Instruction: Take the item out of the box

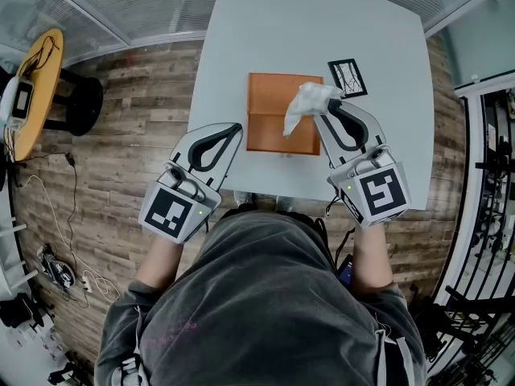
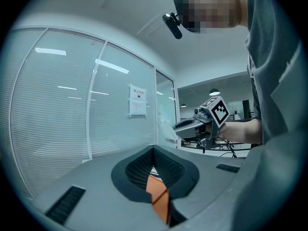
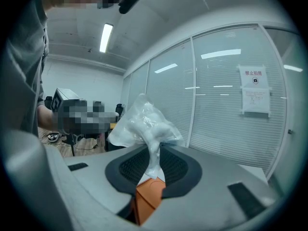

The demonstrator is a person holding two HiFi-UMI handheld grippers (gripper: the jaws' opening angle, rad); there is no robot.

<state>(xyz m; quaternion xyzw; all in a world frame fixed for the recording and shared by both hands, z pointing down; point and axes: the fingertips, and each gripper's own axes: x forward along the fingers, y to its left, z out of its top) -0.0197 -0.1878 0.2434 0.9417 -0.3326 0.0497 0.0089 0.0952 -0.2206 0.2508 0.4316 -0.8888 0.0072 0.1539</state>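
The right gripper (image 3: 155,152) pinches the white bag (image 3: 143,124) (above the orange box (image 1: 269,127)).

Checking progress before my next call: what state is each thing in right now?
right gripper: shut on the white bag, raised over the orange box
left gripper: shut, empty, at the table's near edge
white bag: crumpled, pinched, hanging above the box
orange box: flat on the table, apparently open
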